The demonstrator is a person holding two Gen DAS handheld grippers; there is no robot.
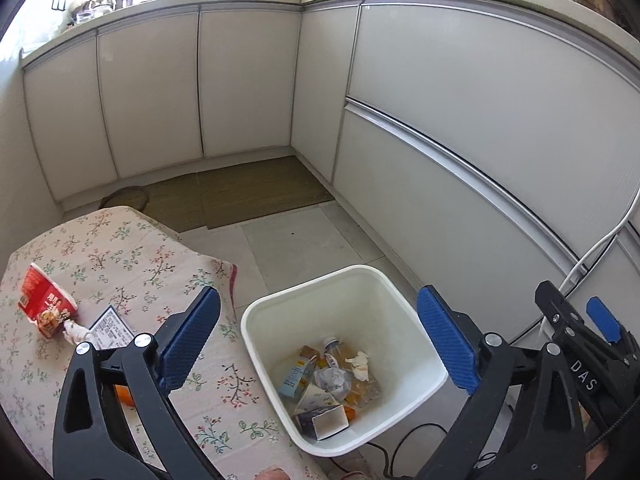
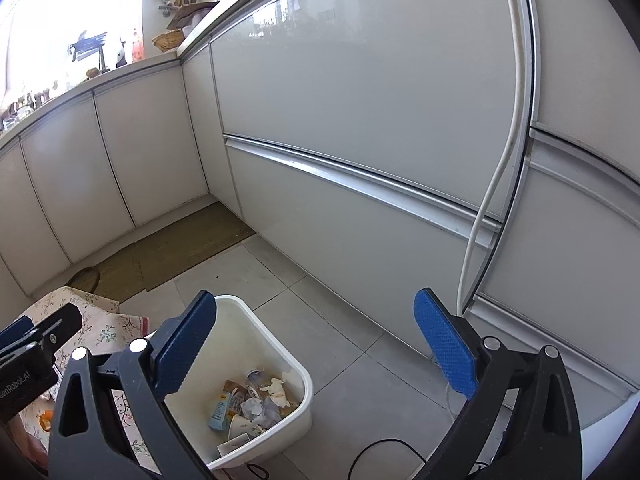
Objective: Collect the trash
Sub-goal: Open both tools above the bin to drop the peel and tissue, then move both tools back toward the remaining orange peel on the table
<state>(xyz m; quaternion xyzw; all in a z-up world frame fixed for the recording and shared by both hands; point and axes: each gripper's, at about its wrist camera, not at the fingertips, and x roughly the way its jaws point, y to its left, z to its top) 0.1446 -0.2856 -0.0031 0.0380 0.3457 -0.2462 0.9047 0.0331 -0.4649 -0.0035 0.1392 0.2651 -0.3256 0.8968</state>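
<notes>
Hanging above the white trash bin (image 1: 344,360), the left hand-held gripper (image 1: 318,340) has its blue pads wide apart and nothing is between them. Directly below and ahead of it, inside the bin, lie a small carton (image 1: 298,372), a clear plastic bottle (image 1: 334,350), a crumpled tissue (image 1: 358,364) and some wrappers. To its left is the bench (image 1: 132,264) with a flowered cloth. On the bench, further left of the pads, are a red snack packet (image 1: 46,304), a crumpled white paper (image 1: 76,333) and a printed label (image 1: 112,326).

The right hand-held gripper (image 2: 316,344) is also fully open and holds nothing. The bin (image 2: 248,392) stands on the tiled floor (image 2: 340,320) below its left pad. Ahead of both hand-held grippers are white cabinets (image 2: 360,120), and a white cable (image 2: 500,160) hangs down the cabinet front beyond the right pad. A brown mat (image 1: 240,192) lies on the floor in the far corner.
</notes>
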